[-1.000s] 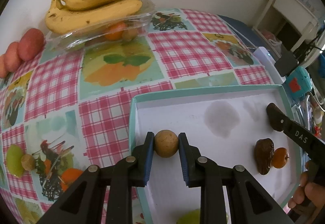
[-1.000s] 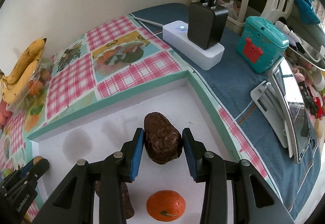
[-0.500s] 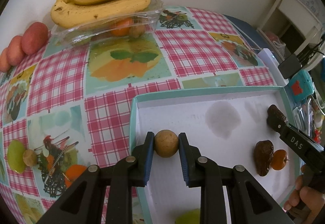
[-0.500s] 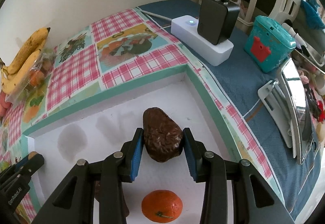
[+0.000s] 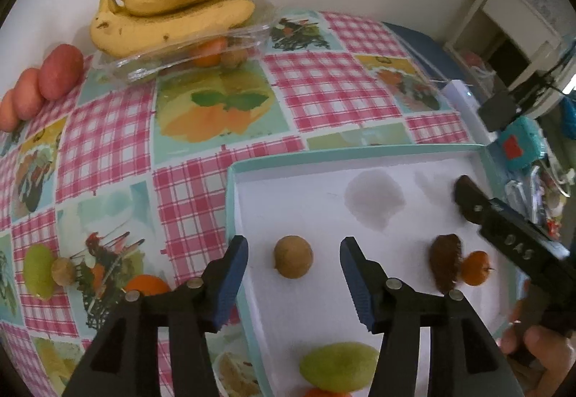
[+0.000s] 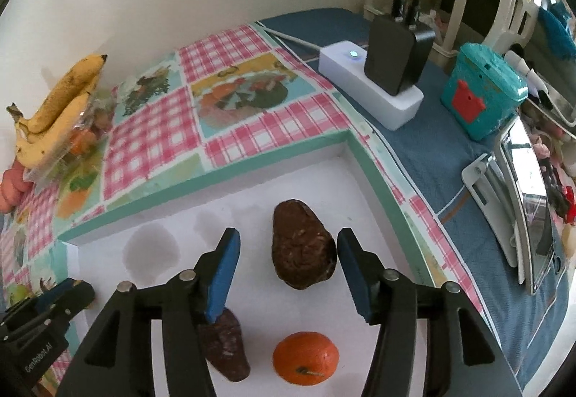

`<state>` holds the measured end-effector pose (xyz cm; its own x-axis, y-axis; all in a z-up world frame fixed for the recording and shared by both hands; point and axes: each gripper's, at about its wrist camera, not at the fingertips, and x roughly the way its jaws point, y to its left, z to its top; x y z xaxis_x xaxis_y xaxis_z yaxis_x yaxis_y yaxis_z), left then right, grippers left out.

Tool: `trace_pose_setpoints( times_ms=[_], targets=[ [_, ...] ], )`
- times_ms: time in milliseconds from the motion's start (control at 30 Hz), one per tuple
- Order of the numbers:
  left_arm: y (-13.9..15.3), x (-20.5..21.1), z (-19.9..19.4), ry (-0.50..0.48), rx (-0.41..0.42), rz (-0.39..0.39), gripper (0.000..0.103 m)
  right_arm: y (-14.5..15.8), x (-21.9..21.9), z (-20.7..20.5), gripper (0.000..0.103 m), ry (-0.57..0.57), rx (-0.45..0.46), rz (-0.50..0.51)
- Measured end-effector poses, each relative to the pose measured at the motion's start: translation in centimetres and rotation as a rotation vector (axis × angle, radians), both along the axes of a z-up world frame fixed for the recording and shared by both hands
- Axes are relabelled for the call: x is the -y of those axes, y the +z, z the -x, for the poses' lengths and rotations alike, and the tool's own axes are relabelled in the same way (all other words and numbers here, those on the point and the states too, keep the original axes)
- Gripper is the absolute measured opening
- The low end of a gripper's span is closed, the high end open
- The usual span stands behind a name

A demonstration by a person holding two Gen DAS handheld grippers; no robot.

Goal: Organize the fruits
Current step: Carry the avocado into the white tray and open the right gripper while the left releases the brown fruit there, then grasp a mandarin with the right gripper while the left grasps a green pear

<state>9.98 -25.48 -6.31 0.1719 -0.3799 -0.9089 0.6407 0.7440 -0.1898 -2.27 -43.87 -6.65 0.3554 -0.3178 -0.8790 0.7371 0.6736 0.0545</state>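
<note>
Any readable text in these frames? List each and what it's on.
"DAS": on the right hand-held gripper, left wrist view, blurred.
"GenRobot.AI": on the left hand-held gripper, right wrist view.
Tablecloth print has small lettering, too small to read.
Red sign on the teal box: no words.

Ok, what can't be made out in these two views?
- Left wrist view: orange fruit below the green fruit, cut off by the frame edge.
- Left wrist view: fruits in the clear container, blurred by plastic under the bananas.
- Right wrist view: second dark fruit, top hidden behind the right gripper.
</note>
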Motion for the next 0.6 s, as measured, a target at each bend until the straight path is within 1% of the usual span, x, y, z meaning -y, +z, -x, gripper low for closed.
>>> trace_pose_setpoints(
  times_ms=[67,100,133,233,300,333,367,433,500,600],
  targets=[
    [0.6,-0.3,0.1,0.003,0.005,0.004,0.059,0.2,-0.3,-0.1,0.072,0.008,0.005,-0.004],
    [0.9,-0.5,0.1,0.005,0.005,0.008,0.063,0.3,-0.4,0.0,0.074,0.010,0.006,-0.004],
    [1.2,-0.7,0.1,0.009,0.010,0.007,0.070,0.3,-0.6,0.0,0.076,0.012,0.006,-0.001],
    [2.3,-1.5,0.2,0.015,0.044,-0.001,0.075,0.4,-1.0,0.0,0.078,0.019,-0.002,0.007],
    [2.8,-2.3,0.2,0.027,0.060,-0.008,0.077,0.5,-1.3,0.2,0.084,0.024,0.000,0.009],
    [3.1,-2.7,0.1,0.038,0.069,-0.015,0.081,0.5,-1.5,0.3,0.088,0.025,0.002,0.012],
    [3.3,-3.2,0.0,0.051,0.078,-0.021,0.084,0.6,-1.7,0.4,0.088,0.027,0.004,0.016],
    [3.5,-4.2,-0.1,0.079,0.088,-0.029,0.096,0.8,-2.1,0.5,0.088,0.034,0.008,0.020],
    [3.7,-5.6,-0.7,0.126,0.091,-0.035,0.102,1.0,-2.7,0.6,0.088,0.042,0.014,0.022],
    [3.9,-8.2,-1.7,0.202,0.087,-0.036,0.103,1.1,-3.6,0.8,0.089,0.053,0.012,0.030]
  ],
)
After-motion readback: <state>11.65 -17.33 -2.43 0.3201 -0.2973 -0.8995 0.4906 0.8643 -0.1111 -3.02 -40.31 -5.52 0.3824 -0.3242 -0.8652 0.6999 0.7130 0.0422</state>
